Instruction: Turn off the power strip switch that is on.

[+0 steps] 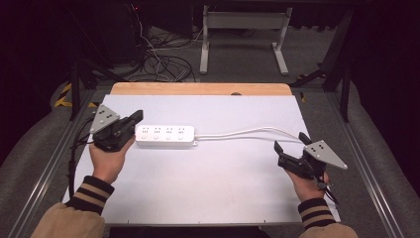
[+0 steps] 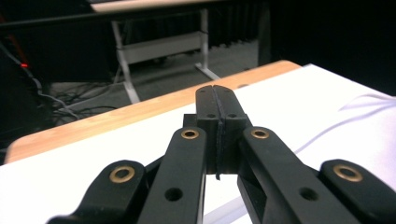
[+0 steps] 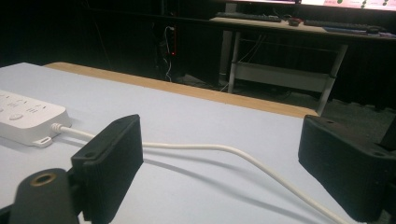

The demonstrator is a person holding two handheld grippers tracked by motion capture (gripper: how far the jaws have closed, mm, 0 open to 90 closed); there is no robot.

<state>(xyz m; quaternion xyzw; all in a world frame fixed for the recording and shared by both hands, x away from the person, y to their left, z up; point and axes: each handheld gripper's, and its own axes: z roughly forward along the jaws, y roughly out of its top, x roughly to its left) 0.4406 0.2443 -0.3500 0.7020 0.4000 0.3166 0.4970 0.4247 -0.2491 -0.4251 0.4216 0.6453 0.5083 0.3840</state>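
Scene: white four-outlet plastic power strip (image 1: 165, 136) lies mid-table on the white sheet | left gripper (image 1: 133, 119) clenched, empty, at the strip's left end | right gripper (image 1: 288, 144) released, straddling the white cord (image 3: 219, 148) | Advice: steady the strip first, then close squarely on the cord.

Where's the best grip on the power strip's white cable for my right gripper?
Take the cable on its free span between the power strip and the right gripper. It lies flat across the open jaws' line, so come down from above, straddling it.
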